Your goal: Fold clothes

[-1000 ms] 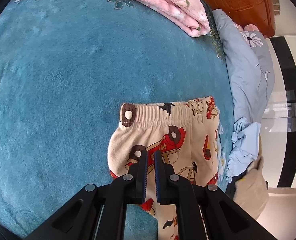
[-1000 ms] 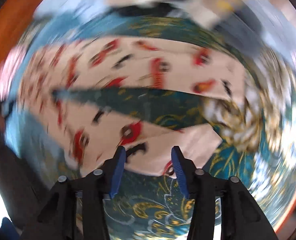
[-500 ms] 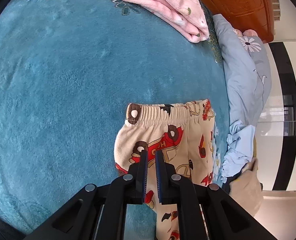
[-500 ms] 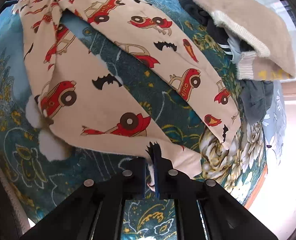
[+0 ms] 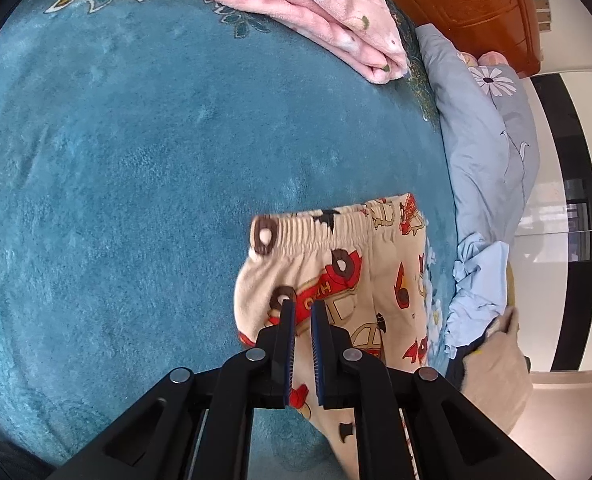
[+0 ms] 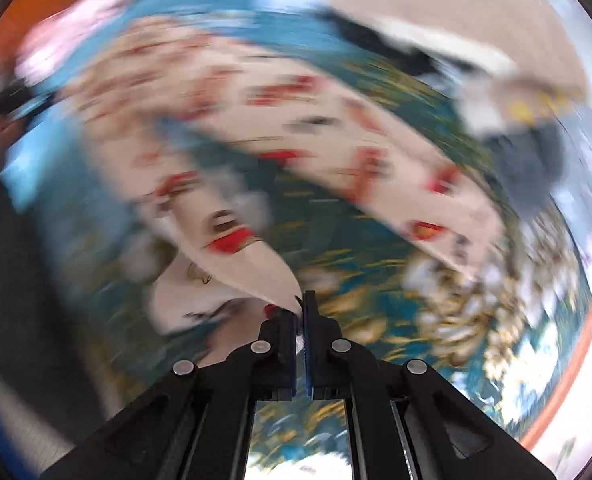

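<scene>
Cream children's pants (image 5: 348, 280) printed with red cars lie on the teal blanket (image 5: 136, 168), waistband toward the far side. My left gripper (image 5: 302, 312) hovers over the pants' upper left part, jaws nearly shut with a narrow gap and nothing between them. In the blurred right wrist view, my right gripper (image 6: 301, 304) is shut on the cuff of the near pant leg (image 6: 256, 264) and lifts it off the blanket. The other leg (image 6: 376, 168) lies flat beyond.
A folded pink fleece (image 5: 316, 12) lies at the far edge of the blanket. A grey-blue floral quilt (image 5: 492, 140) and a pile of light blue and beige clothes (image 5: 484, 320) sit to the right. A wooden headboard (image 5: 476, 0) stands behind.
My right gripper closed on the near leg's cuff and is now swinging fast with it, blurring the view. My left gripper drifted slightly over the pants, jaws unchanged.
</scene>
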